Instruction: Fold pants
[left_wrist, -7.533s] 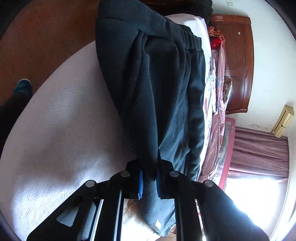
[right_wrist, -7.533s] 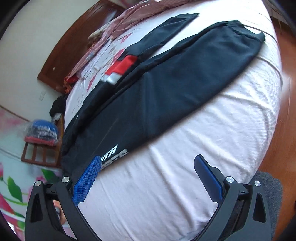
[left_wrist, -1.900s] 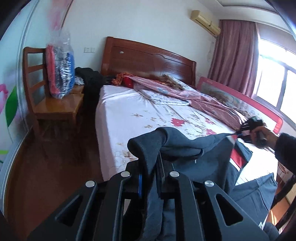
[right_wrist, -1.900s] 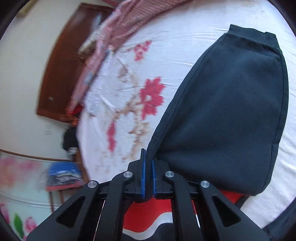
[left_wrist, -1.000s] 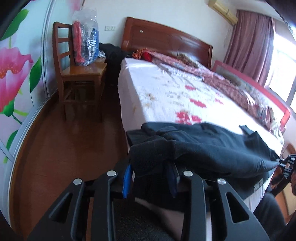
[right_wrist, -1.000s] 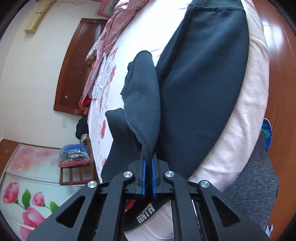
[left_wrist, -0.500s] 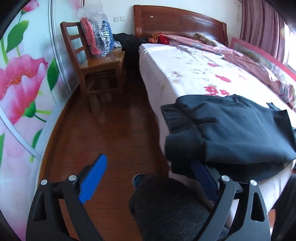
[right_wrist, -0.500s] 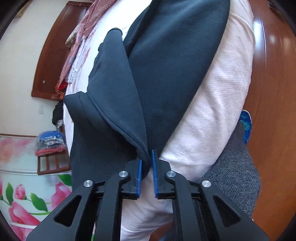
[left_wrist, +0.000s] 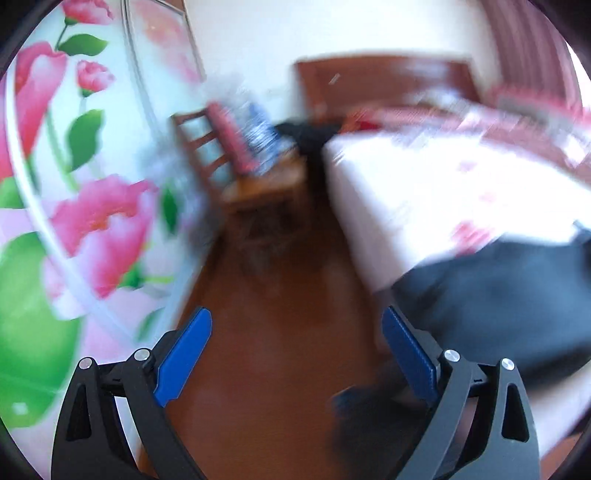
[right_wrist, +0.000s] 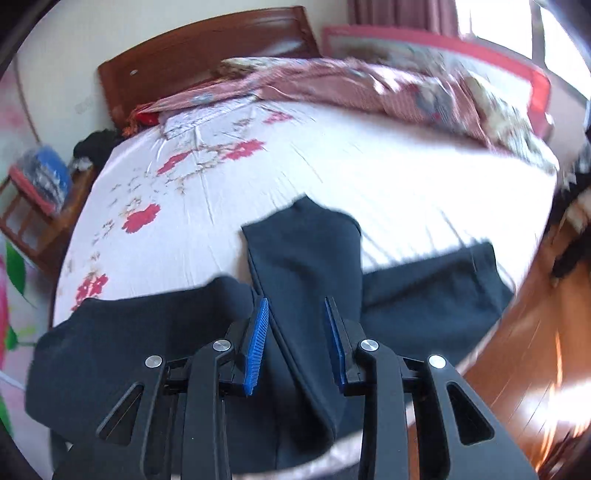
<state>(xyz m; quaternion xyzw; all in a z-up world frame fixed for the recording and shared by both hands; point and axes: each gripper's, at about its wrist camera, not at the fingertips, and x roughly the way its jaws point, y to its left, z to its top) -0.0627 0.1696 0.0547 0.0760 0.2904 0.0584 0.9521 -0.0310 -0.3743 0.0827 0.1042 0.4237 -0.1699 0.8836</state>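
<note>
In the right wrist view the right gripper (right_wrist: 295, 314) is hanging over the near edge of the bed (right_wrist: 369, 177), its blue pads (right_wrist: 257, 343) standing a narrow way apart after just opening, with nothing pinched between them; the dark pants (right_wrist: 306, 258) are lying folded on the sheet directly beyond and below the pads, one folded flap running up the middle away from the camera and lower layers spreading out to both sides along the mattress edge. In the left wrist view the left gripper (left_wrist: 295, 325) is pointing down at the wooden floor (left_wrist: 280, 350) beside the bed, its jaws having just spread wide and holding nothing, while the pants (left_wrist: 509, 295) are showing as a blurred dark mass on the bed corner just to the right of the right-hand pad; whether cloth is touching that pad cannot be told through the blur. Farther off, the floral sheet is stretching toward a rumpled reddish blanket (right_wrist: 332, 81) and a wooden headboard (right_wrist: 207, 44), and a wooden chair (left_wrist: 236, 162) carrying a bag of clothes is standing by the flowered wall (left_wrist: 74, 184)
</note>
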